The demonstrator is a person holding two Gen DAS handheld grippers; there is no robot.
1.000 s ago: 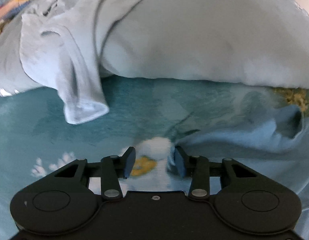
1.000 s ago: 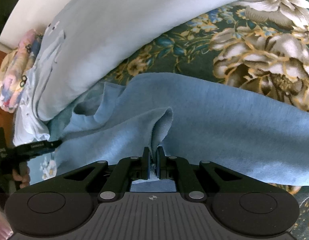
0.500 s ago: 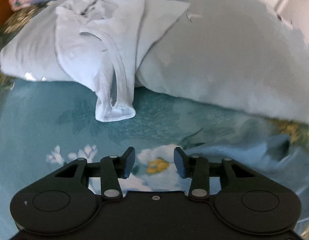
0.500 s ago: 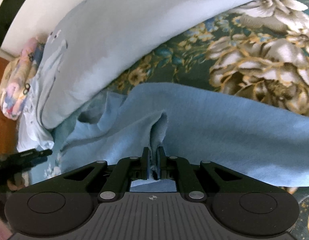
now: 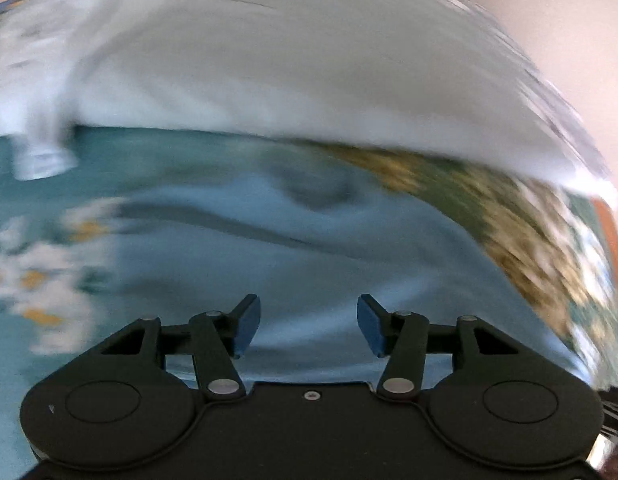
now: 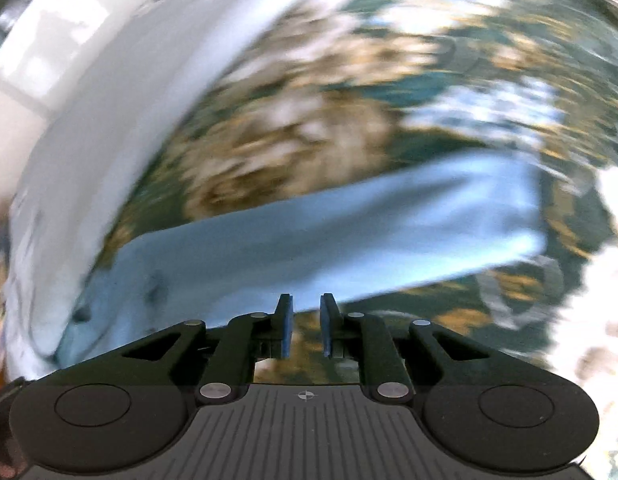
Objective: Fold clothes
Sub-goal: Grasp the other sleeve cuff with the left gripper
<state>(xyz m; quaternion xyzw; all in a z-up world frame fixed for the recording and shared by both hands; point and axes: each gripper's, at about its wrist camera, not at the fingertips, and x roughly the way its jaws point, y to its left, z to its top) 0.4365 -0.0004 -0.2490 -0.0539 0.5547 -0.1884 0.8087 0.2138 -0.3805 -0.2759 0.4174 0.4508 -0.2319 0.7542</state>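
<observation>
Since half a second ago our right gripper point(image 6: 306, 328) has let go of the soft mid-blue knit garment point(image 6: 341, 236) — its fingers, then pinched on a raised fold, now stand a narrow gap apart with nothing between them. Both views have swung hard and are smeared by motion. Our left gripper point(image 5: 305, 326) has its fingers spread wide, empty, and now hangs over that same blue cloth point(image 5: 293, 264), which lies directly ahead of and beneath its fingertips.

Ahead of the right fingers the garment reads as a long flat band laid across the dark green floral bedspread point(image 6: 289, 128). Beyond both pairs of fingers sits the large pale blue-white heap of fabric point(image 5: 301, 72), with a cuffed sleeve end point(image 5: 41, 160) trailing off to the left of the left fingers.

We judge the fold to be at an early or middle stage: the garment seems spread out, but no tidy compact stack shows, and the pale heap looks untouched.
</observation>
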